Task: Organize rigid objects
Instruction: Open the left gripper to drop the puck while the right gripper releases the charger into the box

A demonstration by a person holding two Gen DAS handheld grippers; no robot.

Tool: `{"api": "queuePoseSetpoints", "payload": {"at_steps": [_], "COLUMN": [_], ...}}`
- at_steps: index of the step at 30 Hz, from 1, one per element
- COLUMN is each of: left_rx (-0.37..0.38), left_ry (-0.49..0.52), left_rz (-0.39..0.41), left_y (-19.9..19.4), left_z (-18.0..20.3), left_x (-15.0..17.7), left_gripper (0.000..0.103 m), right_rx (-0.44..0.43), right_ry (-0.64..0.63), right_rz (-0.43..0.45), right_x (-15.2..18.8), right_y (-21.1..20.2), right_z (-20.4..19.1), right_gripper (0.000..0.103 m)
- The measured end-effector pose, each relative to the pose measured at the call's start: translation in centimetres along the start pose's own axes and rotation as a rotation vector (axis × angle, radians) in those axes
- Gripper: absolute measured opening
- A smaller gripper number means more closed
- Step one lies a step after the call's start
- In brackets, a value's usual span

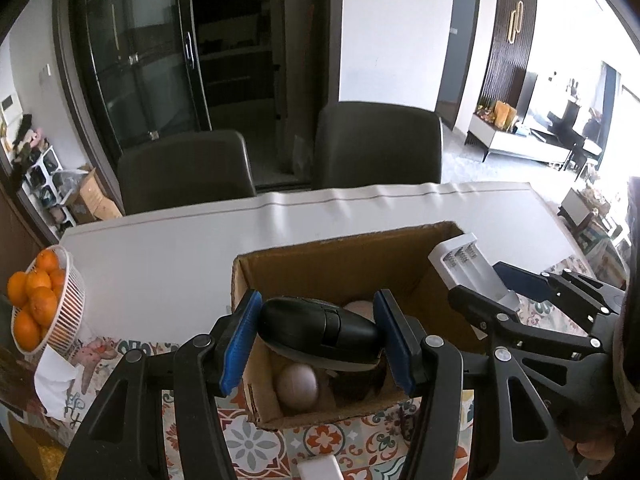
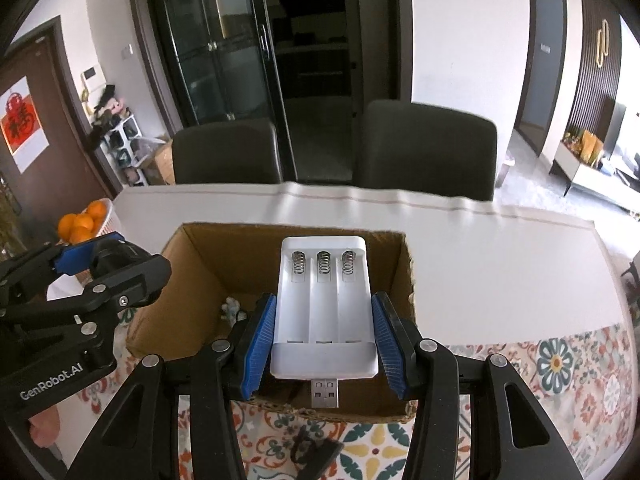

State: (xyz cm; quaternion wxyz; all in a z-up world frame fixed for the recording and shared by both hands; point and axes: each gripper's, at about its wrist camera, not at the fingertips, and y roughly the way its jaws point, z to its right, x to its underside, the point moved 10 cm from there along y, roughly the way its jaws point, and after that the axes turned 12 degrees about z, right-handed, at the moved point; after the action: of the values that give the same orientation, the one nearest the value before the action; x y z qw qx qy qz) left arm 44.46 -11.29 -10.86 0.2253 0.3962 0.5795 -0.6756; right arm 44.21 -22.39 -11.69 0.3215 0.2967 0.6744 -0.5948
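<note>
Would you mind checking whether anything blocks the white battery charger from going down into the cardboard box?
Nothing visible does. The right gripper holds the battery charger over the open cardboard box; the floor beneath it looks mostly bare, with a small pale item off to the left.

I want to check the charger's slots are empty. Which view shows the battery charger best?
The right wrist view: the battery charger faces the camera between the right gripper pads, three slots empty, springs visible. The left wrist view shows it only obliquely, over the cardboard box.

Left gripper [image 1: 318,338] and right gripper [image 2: 325,338] angle downward, each clamped.
</note>
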Motion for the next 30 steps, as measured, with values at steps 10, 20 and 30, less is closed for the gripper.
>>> {"api": "queuePoseSetpoints", "payload": {"at_steps": [10, 20, 30], "left_rx": [-0.056, -0.182, -0.212], "left_ry": [-0.002, 0.028, 0.008], "left_rz": [-0.036, 0.051, 0.099], "left_y": [1.0, -1.7, -4.5], "left_z": [-1.1, -3.1, -3.6], "left_x": [0.9, 0.1, 1.7], "left_gripper": [0.066, 0.088, 0.097], "right_rx": [0.013, 0.033, 0.129], "right_ry": [0.003, 0.019, 0.017], "right_rz": [-0.037, -0.006, 0.084], "right_x": [1.3, 0.9, 1.3], "right_y": [1.3, 0.5, -3.7], "right_z": [0.3, 0.0, 0.6], "right_gripper": [0.049, 0.065, 0.075]}}
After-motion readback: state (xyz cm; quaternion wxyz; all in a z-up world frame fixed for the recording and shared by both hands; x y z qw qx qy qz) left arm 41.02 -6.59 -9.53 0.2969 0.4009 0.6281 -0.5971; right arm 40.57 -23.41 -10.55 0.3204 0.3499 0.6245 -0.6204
